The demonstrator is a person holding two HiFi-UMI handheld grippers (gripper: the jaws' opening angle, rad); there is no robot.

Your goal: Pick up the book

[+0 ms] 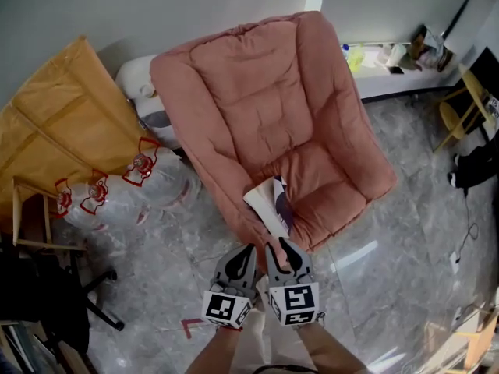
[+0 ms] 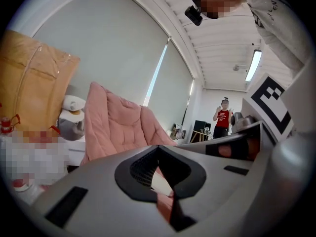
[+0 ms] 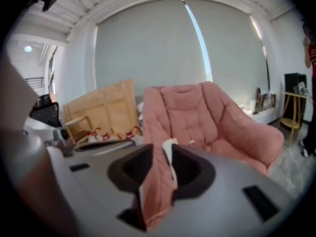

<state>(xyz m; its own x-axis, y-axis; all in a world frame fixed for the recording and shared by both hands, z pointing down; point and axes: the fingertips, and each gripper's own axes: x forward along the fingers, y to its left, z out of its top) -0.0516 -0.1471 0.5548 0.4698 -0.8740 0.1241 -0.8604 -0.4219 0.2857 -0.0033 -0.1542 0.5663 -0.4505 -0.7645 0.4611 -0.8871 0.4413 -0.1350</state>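
Note:
A book (image 1: 267,202) with white pages and a dark cover lies tilted on the front edge of the seat of a pink padded armchair (image 1: 257,107). Both grippers hover side by side just in front of the chair, pointing at the book. My left gripper (image 1: 248,249) sits a little left of it, my right gripper (image 1: 278,246) just below it. In the left gripper view the gripper (image 2: 160,174) shows a narrow gap with the pale book (image 2: 159,180) beyond. In the right gripper view the gripper (image 3: 160,169) stands slightly apart, with nothing gripped and the book's white edge (image 3: 169,149) ahead.
Folded cardboard (image 1: 62,123) leans at the left, with clear plastic bags (image 1: 117,189) on the marble floor beside the chair. A soft toy (image 1: 140,84) lies behind. A cluttered window ledge (image 1: 390,61) and a yellow stool (image 1: 460,111) are at the right. A person in red (image 2: 223,117) stands far off.

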